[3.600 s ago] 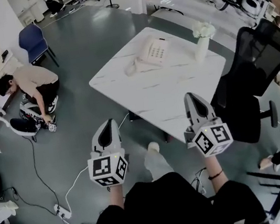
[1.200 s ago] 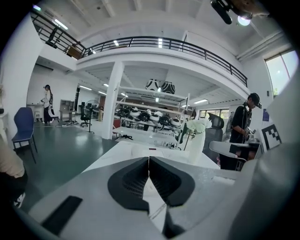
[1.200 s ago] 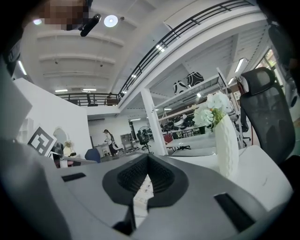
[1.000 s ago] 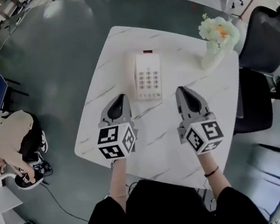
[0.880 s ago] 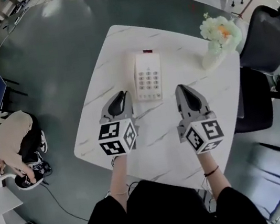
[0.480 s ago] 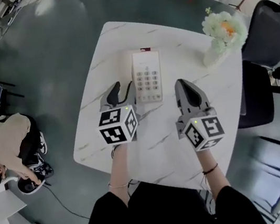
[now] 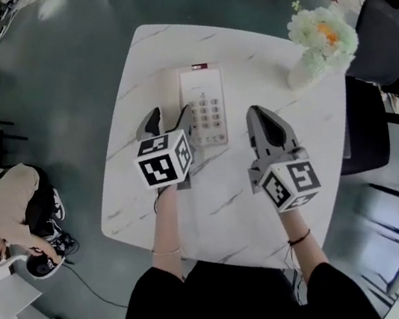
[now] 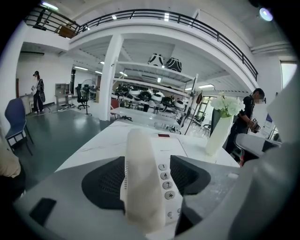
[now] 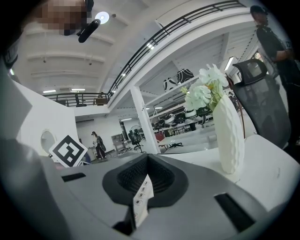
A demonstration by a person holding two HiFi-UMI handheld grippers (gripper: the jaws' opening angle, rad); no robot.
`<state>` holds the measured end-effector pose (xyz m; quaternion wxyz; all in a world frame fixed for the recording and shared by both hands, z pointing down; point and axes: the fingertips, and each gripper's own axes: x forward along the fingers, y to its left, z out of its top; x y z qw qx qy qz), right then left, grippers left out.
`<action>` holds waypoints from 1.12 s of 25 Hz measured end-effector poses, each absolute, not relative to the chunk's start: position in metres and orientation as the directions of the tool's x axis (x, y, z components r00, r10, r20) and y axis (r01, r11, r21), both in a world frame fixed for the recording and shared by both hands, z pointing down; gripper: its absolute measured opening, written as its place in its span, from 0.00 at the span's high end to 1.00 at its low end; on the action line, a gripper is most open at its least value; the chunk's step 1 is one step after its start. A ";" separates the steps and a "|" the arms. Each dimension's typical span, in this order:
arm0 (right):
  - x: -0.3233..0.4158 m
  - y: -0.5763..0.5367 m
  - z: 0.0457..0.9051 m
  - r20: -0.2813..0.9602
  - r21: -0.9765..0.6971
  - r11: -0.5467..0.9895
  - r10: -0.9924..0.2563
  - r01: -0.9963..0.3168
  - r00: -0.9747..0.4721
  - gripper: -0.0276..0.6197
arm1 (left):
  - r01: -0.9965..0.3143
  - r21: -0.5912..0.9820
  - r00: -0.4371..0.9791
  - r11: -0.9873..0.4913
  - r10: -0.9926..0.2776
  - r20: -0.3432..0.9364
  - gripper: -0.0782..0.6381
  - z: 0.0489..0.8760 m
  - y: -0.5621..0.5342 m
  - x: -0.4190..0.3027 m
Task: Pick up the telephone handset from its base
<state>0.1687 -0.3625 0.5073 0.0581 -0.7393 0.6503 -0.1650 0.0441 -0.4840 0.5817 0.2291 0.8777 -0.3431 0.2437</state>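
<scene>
The handset (image 8: pixel 140 183) is seen lying on its base (image 7: pixel 210 108), along the left edge beside the keypad, near the middle of the table (image 7: pixel 260 69). It is straddled by the left tool (image 7: pixel 169 114), whose jaws are opening and stand wide, one on each side of the handset with gaps showing, so nothing is gripped. The right tool (image 7: pixel 258 112) is held just right of the base, with its jaws drawn together and nothing between them.

The table top is white with faint grey veins. A white vase of pale flowers (image 7: pixel 320 40) is placed near its far right corner. A glossy grey-green floor (image 7: pixel 57 80) is spread around it, with a black office chair (image 7: pixel 383 33) at the right and a person (image 7: pixel 8 217) crouched at the left. A white column (image 8: pixel 110 79) and a railed gallery (image 8: pixel 164 16) are seen beyond.
</scene>
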 end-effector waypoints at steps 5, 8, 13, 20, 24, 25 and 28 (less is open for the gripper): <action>0.171 -0.363 0.514 0.180 -0.312 -0.155 -0.978 -0.937 0.102 0.97 | -0.724 0.229 0.622 -0.651 -0.472 0.625 0.48 0.599 -0.490 0.045; 0.171 -0.365 0.518 0.185 -0.317 -0.159 -0.977 -0.935 0.103 0.97 | -0.723 0.239 0.622 -0.648 -0.459 0.635 0.48 0.607 -0.492 0.046; 0.174 -0.366 0.523 0.188 -0.325 -0.163 -0.976 -0.931 0.106 0.97 | -0.726 0.211 0.604 -0.654 -0.460 0.651 0.49 0.614 -0.495 0.048; 0.176 -0.367 0.523 0.192 -0.326 -0.171 -0.975 -0.930 0.112 0.97 | -0.737 0.216 0.594 -0.640 -0.461 0.660 0.51 0.615 -0.499 0.047; 0.177 -0.366 0.525 0.196 -0.329 -0.177 -0.974 -0.928 0.116 0.97 | -0.738 0.199 0.584 -0.645 -0.464 0.666 0.52 0.616 -0.499 0.048; 0.178 -0.366 0.525 0.196 -0.330 -0.177 -0.974 -0.927 0.117 0.97 | -0.740 0.196 0.581 -0.643 -0.465 0.668 0.52 0.616 -0.499 0.048; 0.179 -0.365 0.524 0.194 -0.330 -0.181 -0.973 -0.926 0.121 0.97 | -0.752 0.186 0.568 -0.633 -0.478 0.670 0.54 0.615 -0.499 0.047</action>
